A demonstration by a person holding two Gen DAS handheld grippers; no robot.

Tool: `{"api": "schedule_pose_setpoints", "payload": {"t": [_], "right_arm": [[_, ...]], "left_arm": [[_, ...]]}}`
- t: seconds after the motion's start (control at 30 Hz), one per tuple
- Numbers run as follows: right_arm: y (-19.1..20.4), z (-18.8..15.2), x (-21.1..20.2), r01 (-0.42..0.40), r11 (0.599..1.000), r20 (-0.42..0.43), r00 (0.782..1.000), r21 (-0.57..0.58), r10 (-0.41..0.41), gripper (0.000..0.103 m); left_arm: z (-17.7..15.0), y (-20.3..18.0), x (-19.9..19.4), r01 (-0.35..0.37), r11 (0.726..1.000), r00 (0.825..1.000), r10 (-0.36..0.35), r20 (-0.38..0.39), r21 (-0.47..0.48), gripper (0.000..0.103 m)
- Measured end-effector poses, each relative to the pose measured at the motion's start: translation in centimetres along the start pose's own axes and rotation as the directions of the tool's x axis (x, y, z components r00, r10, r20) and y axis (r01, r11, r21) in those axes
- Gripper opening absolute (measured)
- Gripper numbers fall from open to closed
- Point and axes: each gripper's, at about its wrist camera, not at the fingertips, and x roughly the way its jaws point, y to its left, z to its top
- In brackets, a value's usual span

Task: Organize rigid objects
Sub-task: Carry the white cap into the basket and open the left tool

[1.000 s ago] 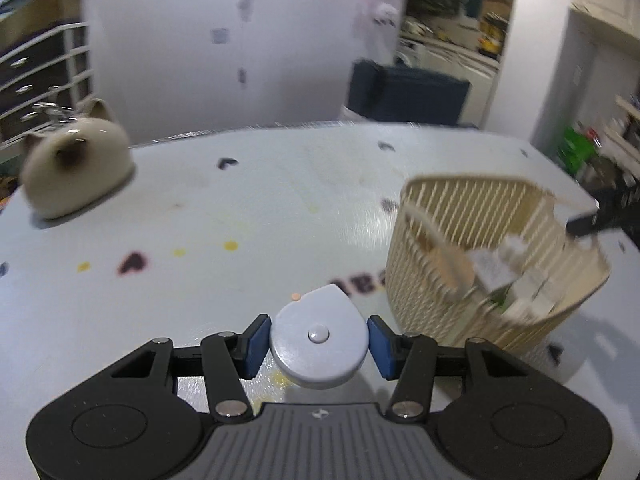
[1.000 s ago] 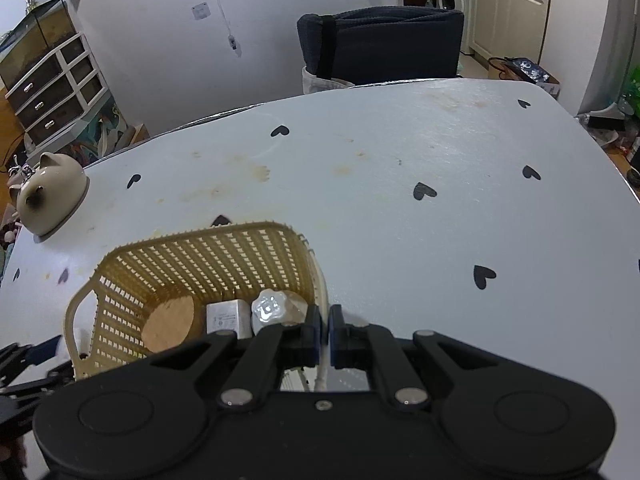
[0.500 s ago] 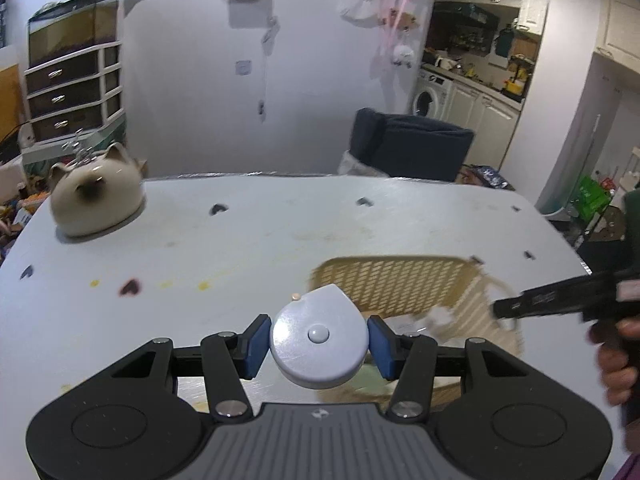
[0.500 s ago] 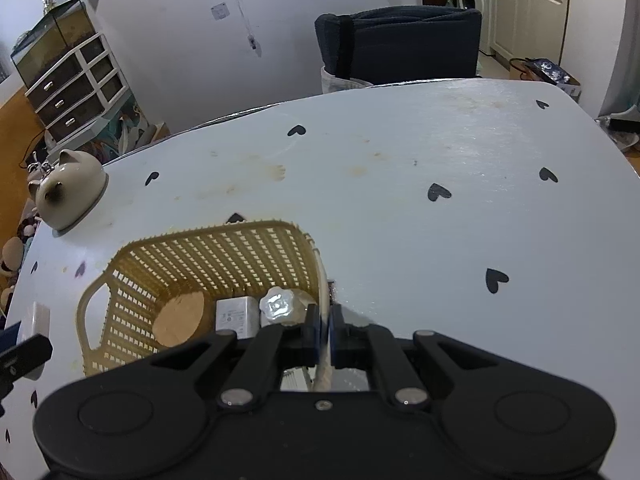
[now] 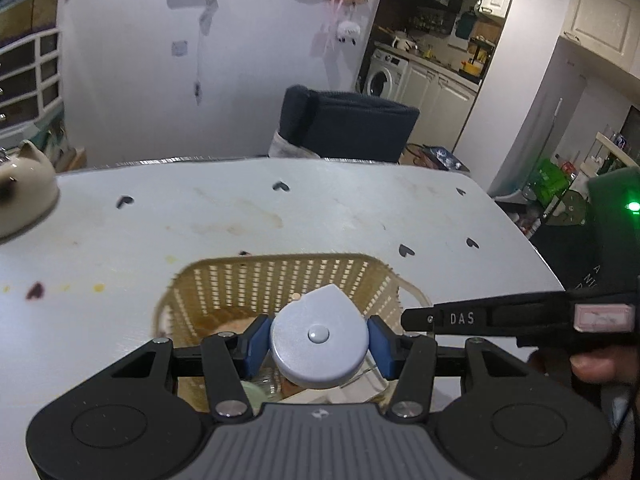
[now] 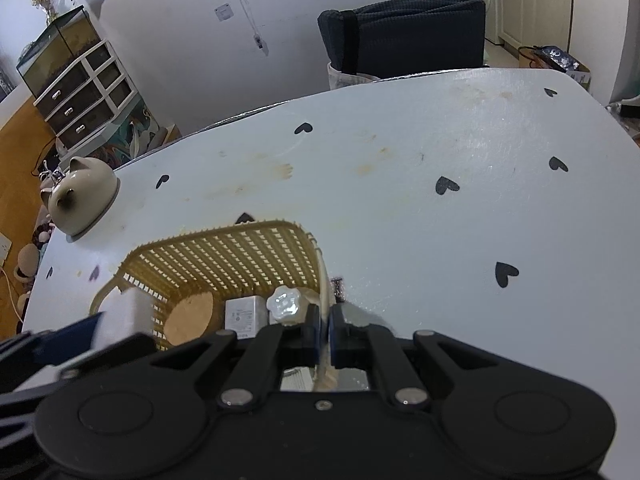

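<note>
Ceramic first, at the far left: a cream cat-shaped pot [image 6: 82,196] sits near the table [image 6: 400,208] edge, well apart from the action, so it is at little risk.

Next to the right, the left gripper [image 5: 319,344] holds a grey teardrop-shaped tape measure [image 5: 319,340], its blue fingers [image 5: 256,344] partly spread and pressing on the flat case's two sides. It hangs over the open mouth of the beige slatted plastic basket [image 5: 280,276]. The case is smooth and rounded, and the pads meet it only along a narrow edge; a tilt of the wrist could let it pivot or slip out early. Released off-centre, it might strike the rim and bounce onto the table.

Inside the basket lie a round cork coaster [image 6: 188,318], a white charger block [image 6: 244,314] and a pale flower-shaped knob [image 6: 285,304]. A hard drop could knock these about.

Further right, the right gripper [image 6: 324,330] has its fingers all but closed, pinching the basket's near-right rim or handle; which of the two I cannot tell. That thin pinch on flexible plastic is what steadies the basket. If it slides off, or pulls sideways, the light basket could tip or skid just as the tape measure comes down. In the left wrist view the right gripper's dark finger reaches in just beside the left fingers, so the two tools could also collide.
</note>
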Motion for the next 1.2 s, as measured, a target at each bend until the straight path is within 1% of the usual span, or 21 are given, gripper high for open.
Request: {"api": "schedule_pose_setpoints", "payload": {"t": [0.27, 0.47, 0.67, 0.87, 0.93, 1.0, 1.2], "right_arm": [[-0.2, 0.1, 0.0, -0.01, 1.0, -0.005, 1.0, 0.004, 0.01, 0.005], [-0.3, 0.2, 0.1, -0.018, 1.0, -0.011, 1.0, 0.016, 0.018, 0.005], [-0.5, 0.3, 0.1, -0.026, 0.999, -0.016, 1.0, 0.023, 0.026, 0.005], [-0.6, 0.3, 0.2, -0.031, 0.999, -0.018, 0.999, 0.027, 0.031, 0.005], [-0.5, 0.3, 0.2, -0.031, 0.999, -0.019, 0.999, 0.025, 0.032, 0.005], [-0.6, 0.4, 0.2, -0.032, 0.999, -0.02, 0.999, 0.024, 0.032, 0.005], [-0.6, 0.4, 0.2, -0.032, 0.999, -0.02, 0.999, 0.023, 0.033, 0.005]], "left_arm": [[0.3, 0.3, 4.3, -0.002, 1.0, 0.997, 0.002, -0.079, -0.006, 0.053], [0.1, 1.1, 6.9, -0.01, 1.0, 0.988, 0.008, -0.152, -0.014, 0.053], [-0.5, 1.2, 8.4, -0.004, 1.0, 0.977, 0.003, -0.211, -0.005, 0.053], [-0.6, 1.3, 9.0, -0.01, 1.0, 0.976, 0.009, -0.216, -0.003, 0.055], [-0.6, 1.3, 9.0, -0.008, 1.0, 0.976, 0.007, -0.216, -0.006, 0.063], [-0.5, 1.3, 9.0, -0.006, 1.0, 0.977, 0.005, -0.215, -0.006, 0.067], [-0.5, 1.2, 8.7, 0.0, 1.0, 0.978, -0.001, -0.211, -0.007, 0.072]]}}
